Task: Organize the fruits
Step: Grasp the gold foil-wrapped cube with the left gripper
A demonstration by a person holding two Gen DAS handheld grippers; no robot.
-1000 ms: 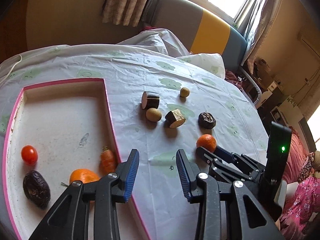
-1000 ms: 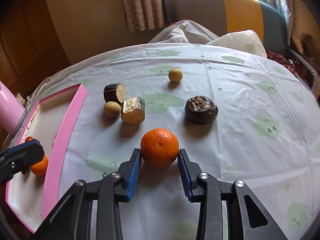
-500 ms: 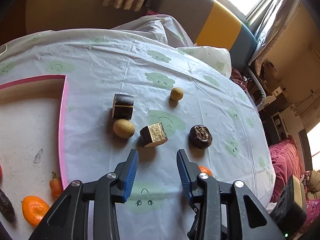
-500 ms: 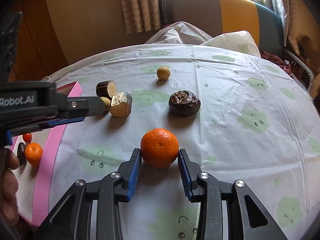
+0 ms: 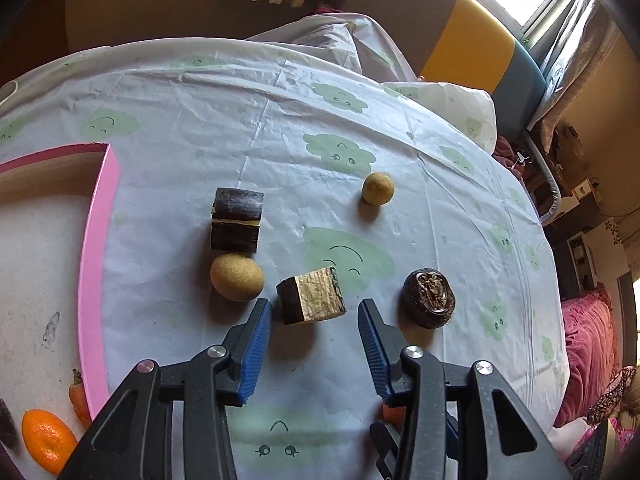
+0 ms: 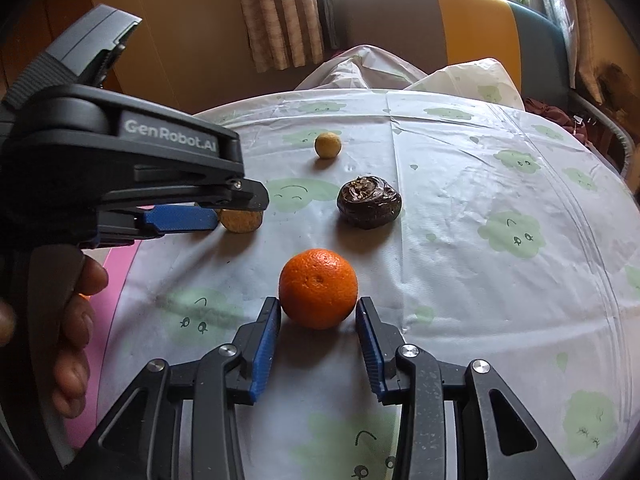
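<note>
The orange sits on the counter, squeezed between the right tool's blue pads at its round middle. It looks light, soft and rolly, so hold gently. The left tool is opening around a cut chunk, not touching.

A thin, crinkled plastic sheet printed with green clouds covers the tabletop, smooth and faintly glossy. The round orange with dimpled, slightly shiny peel contrasts with the dark wrinkled glossy fruit and the matt, rough tan ball. The cut block with dark bark-like skin shows a fibrous, pale face; the pink tray's rim looks smooth and matt.
</note>
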